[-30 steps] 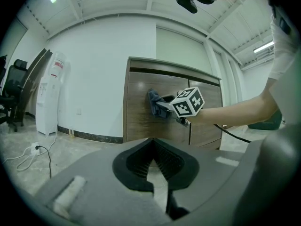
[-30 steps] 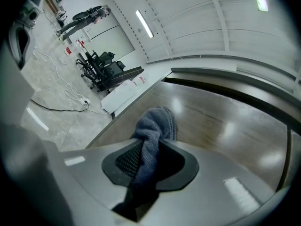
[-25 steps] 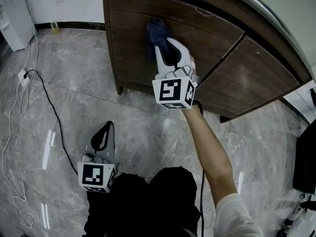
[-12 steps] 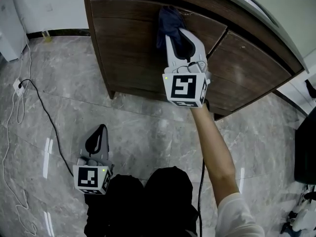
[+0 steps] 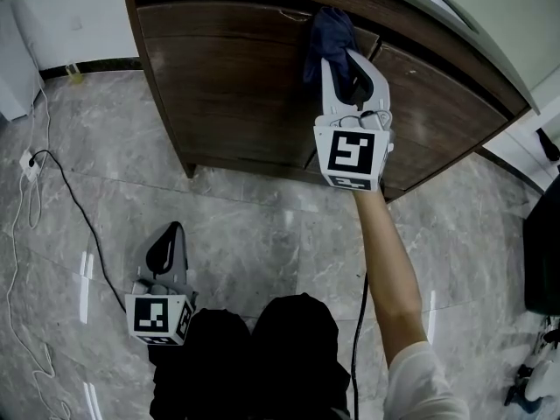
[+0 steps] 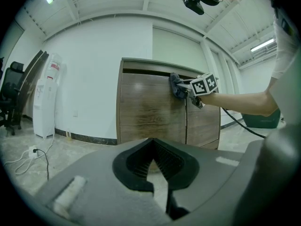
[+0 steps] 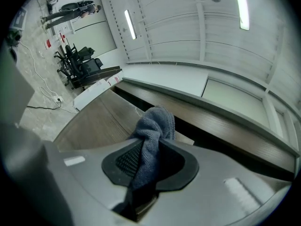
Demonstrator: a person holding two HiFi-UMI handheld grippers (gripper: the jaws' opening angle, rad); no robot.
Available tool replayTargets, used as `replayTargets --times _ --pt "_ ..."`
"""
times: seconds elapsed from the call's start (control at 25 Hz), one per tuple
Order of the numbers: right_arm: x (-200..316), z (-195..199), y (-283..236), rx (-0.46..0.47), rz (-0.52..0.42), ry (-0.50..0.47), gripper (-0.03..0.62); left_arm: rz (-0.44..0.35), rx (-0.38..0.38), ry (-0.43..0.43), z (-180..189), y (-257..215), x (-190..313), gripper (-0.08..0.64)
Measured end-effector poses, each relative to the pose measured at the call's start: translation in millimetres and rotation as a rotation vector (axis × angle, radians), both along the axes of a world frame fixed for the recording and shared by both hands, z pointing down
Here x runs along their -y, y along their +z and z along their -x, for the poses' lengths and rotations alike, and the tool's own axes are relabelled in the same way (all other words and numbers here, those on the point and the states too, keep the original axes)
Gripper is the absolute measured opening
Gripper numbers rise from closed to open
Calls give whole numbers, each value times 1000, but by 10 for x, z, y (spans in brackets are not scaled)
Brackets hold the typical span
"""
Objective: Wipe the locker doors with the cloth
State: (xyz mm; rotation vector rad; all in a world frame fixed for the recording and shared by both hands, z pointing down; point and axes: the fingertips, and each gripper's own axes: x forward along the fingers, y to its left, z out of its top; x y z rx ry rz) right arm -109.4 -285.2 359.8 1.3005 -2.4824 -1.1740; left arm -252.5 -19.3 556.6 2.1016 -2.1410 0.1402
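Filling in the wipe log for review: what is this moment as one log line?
right gripper: shut on cloth | cloth: on locker doors, top edge near centre seam | left gripper: shut, empty, held low near floor

from my end the locker doors [image 5: 227, 86] look like dark brown wood grain, matt, a bit streaky. the cloth [image 7: 153, 126] is blue-grey terry, fuzzy and soft. shells on the left gripper [image 5: 173, 233] and right gripper [image 5: 344, 64] read as smooth matt grey plastic, with black ribbed pads [image 7: 126, 160] inside. the floor [image 5: 262, 226] is grey marble-look tile, really glossy, light streaks bouncing off it.
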Motion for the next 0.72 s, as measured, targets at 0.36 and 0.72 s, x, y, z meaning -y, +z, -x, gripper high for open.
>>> replayTargets --times 0.36,0.72 --pt "57 -379 -22 9 2 54 77 -3 8 -2 -53 -22 13 0" --pt "29 -610 -9 -9 -44 97 77 4 13 -6 -57 -36 5 0"
